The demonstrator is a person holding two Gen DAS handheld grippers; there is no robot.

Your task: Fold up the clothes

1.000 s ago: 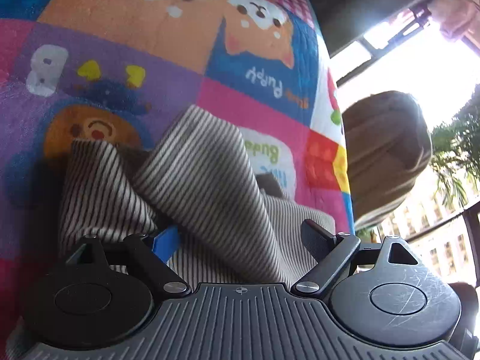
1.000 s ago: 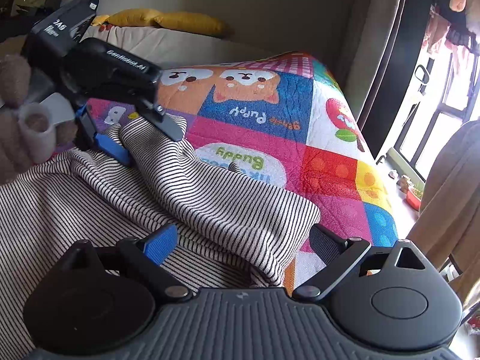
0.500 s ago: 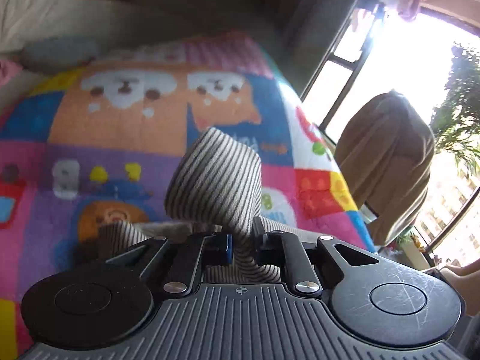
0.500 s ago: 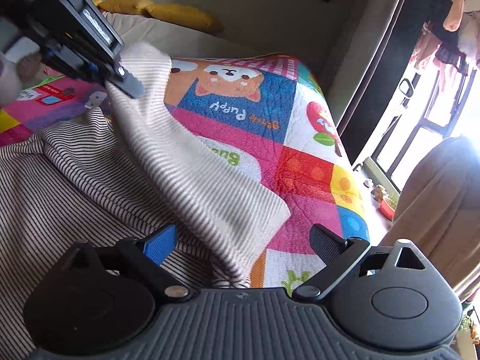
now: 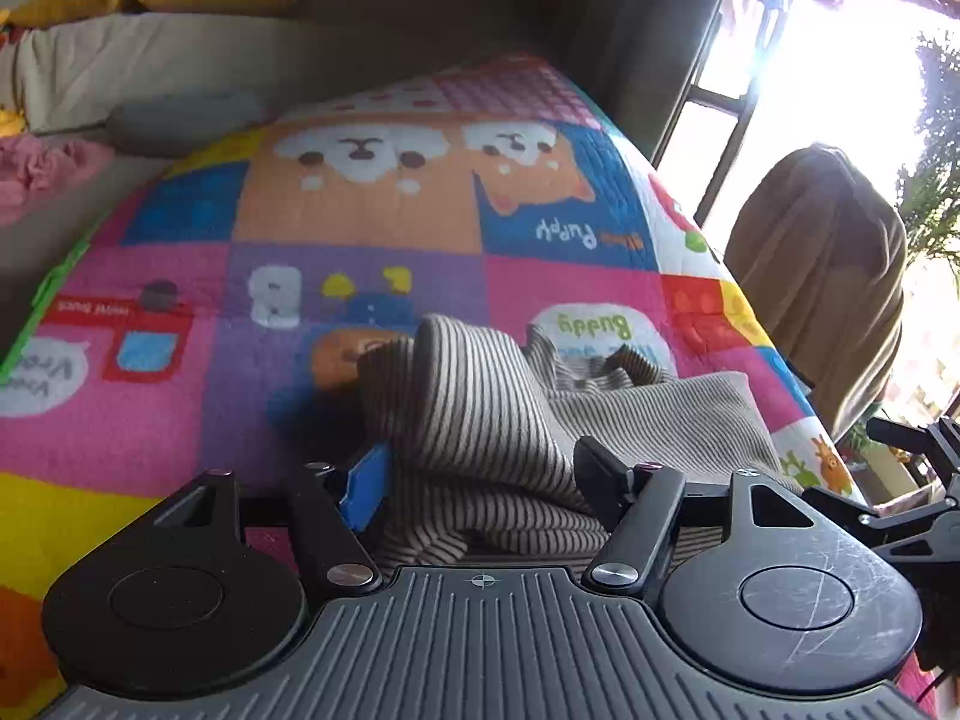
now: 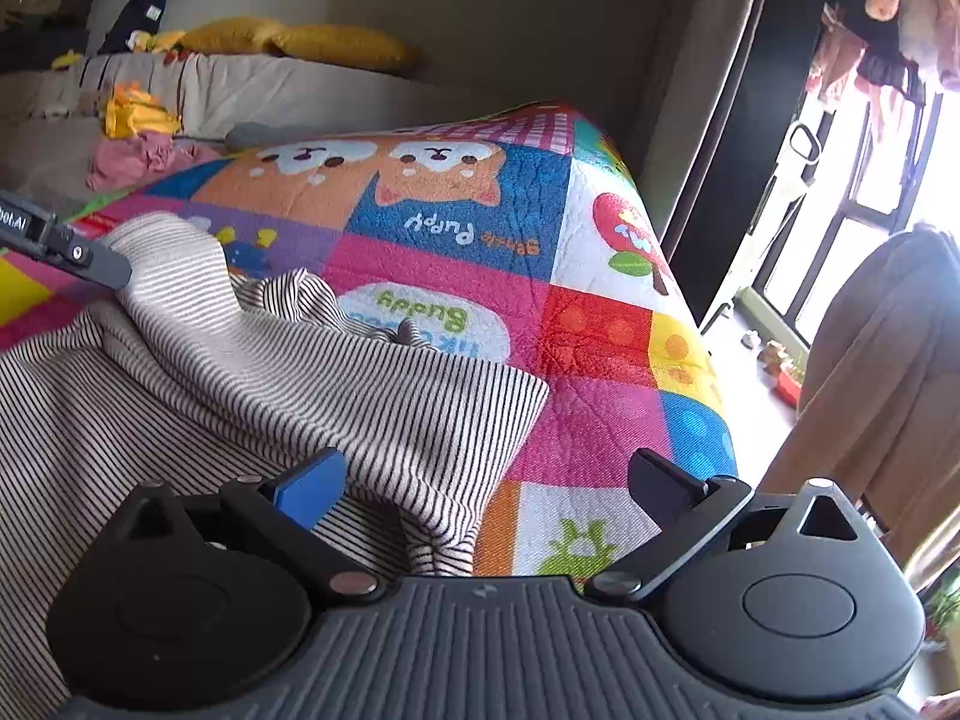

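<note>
Striped garment (image 6: pixel 252 396) rumpled on quilt (image 6: pixel 600 360)

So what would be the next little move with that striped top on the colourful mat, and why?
Probably draw the left gripper back clear of the striped top. Its jaws are opening and no longer pinch the sleeve fold, which stands humped between them. The right gripper, open over the top's edge on the play mat, could then press that hump flat.

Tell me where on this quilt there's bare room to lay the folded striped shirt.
Free: the far quilt around the puppy faces, between the striped shirt and the beige cushion, and the pink-and-yellow patch left of the shirt. Crowded: the near edge, where the shirt bunches under both grippers.
</note>
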